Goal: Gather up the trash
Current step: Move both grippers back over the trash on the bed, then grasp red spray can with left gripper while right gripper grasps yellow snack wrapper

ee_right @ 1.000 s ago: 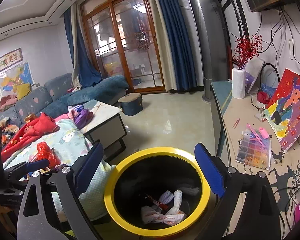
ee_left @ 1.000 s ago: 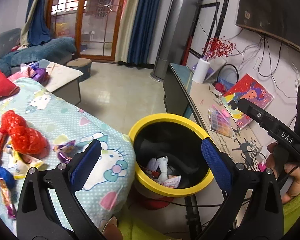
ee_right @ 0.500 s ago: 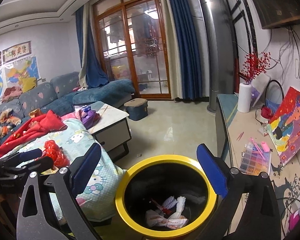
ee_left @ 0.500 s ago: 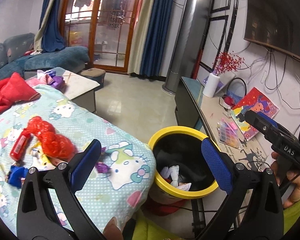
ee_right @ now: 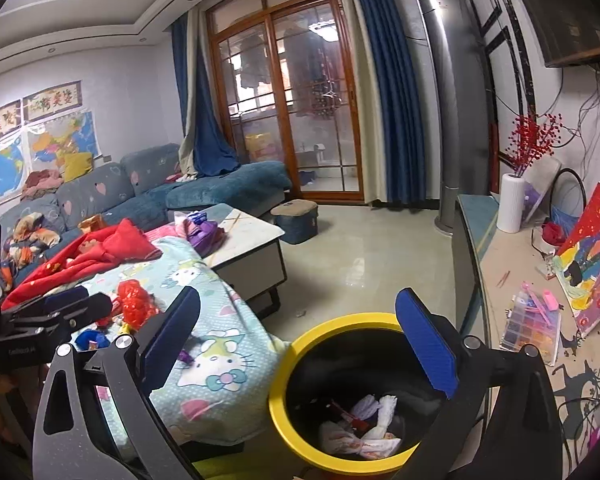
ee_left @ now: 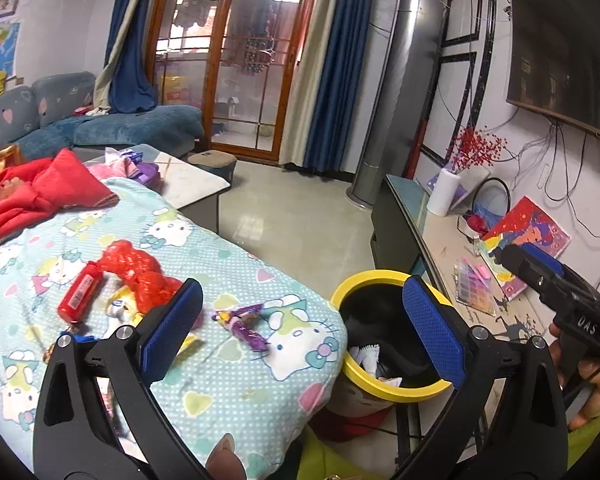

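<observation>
A yellow-rimmed black trash bin (ee_left: 364,280) (ee_right: 287,364) stands beside the Hello Kitty blanket (ee_left: 227,384) and holds crumpled white wrappers (ee_right: 364,436). On the blanket lie a purple candy wrapper (ee_left: 243,322), a red crumpled bag (ee_left: 139,268), a red tube (ee_left: 79,290) and yellow and blue scraps. My left gripper (ee_left: 300,336) is open and empty, above the blanket edge near the purple wrapper. My right gripper (ee_right: 295,356) is open and empty above the bin. The right gripper's body shows in the left wrist view (ee_left: 560,300).
A low TV bench (ee_right: 512,264) with a bead box, paintings and a white vase runs along the right. A coffee table (ee_right: 251,248) and blue sofa (ee_right: 203,192) stand behind. A red garment (ee_left: 39,196) lies on the blanket's far side.
Both grippers rose and swung left. The left view now takes in more of the blanket and its trash, with the bin shifted right. Both stayed open and empty.
</observation>
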Motion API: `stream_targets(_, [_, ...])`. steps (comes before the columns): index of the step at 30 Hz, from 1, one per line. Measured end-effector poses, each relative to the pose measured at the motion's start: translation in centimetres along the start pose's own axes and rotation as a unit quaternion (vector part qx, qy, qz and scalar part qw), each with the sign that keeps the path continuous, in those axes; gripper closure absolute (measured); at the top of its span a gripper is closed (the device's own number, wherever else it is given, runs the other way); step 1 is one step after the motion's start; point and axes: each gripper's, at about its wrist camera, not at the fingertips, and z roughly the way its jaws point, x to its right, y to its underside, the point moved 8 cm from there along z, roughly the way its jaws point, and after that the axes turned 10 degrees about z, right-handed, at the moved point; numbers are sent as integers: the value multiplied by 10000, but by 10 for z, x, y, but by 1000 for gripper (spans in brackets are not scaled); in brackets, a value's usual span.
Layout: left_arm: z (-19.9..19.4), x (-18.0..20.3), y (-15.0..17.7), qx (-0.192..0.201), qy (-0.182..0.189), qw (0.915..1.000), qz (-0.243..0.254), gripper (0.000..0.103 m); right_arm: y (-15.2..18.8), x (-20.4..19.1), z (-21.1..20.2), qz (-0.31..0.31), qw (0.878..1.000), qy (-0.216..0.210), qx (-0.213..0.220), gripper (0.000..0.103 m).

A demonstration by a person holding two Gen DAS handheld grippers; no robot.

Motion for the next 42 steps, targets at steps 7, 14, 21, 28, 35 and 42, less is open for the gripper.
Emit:
stream_targets(7, [-11,-24,3,67,-190,9997,-137,11,8,-30,1,-24,9998,-220,22,7])
stream_targets(14, [-21,-49,4,102,-365,9986,-365,11,23,-62,7,-130,9989,-425,-151,7])
stream_targets(21, [-29,-74,7,150,-505,9969,-584,11,45,-97,14,-333,9960,-700,-437,7])
stream_targets(28, [-33,-105,14,80,-679,9938,-871,11,57,-112,20,-498,9937,-777,-628,7])
stream_targets(35, [-40,-142,19,63,-921,9886,-1193,11,74,-123,31,-598,9908,-844,-879,7])
stream_targets(42, [-43,-178,31,-92,-1156,9827,-1442,11,87,-146,44,-801,9848,-1025,-1155,7])
